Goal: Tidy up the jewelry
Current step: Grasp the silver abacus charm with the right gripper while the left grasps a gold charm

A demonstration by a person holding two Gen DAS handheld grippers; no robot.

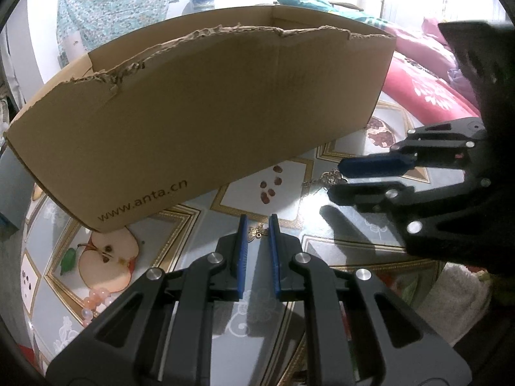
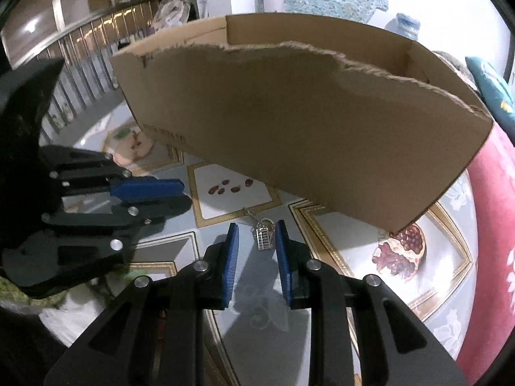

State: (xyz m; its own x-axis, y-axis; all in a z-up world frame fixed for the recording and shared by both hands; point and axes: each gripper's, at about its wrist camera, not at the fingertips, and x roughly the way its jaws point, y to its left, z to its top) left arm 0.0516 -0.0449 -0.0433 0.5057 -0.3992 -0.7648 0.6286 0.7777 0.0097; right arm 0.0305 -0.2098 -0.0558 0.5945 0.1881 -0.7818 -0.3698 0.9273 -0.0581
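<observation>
A small gold butterfly-shaped charm (image 1: 257, 232) sits pinched between the blue pads of my left gripper (image 1: 257, 225), low over the fruit-patterned tablecloth (image 1: 289, 206). A silver pendant (image 2: 264, 238) on a short chain (image 2: 249, 214) lies between the tips of my right gripper (image 2: 256, 230). It touches the right pad, and a gap shows on its left side. In the left wrist view the right gripper (image 1: 335, 178) reaches in from the right with the pendant (image 1: 331, 175) at its tips. The left gripper (image 2: 185, 195) shows at the left of the right wrist view.
A torn-edged cardboard box (image 1: 209, 112) (image 2: 322, 128) stands just beyond both grippers, open at the top. A pink bead bracelet (image 1: 93, 302) lies at the near left of the table. A red quilt (image 2: 495, 225) borders the right side and a white towel (image 1: 457, 286) the near edge.
</observation>
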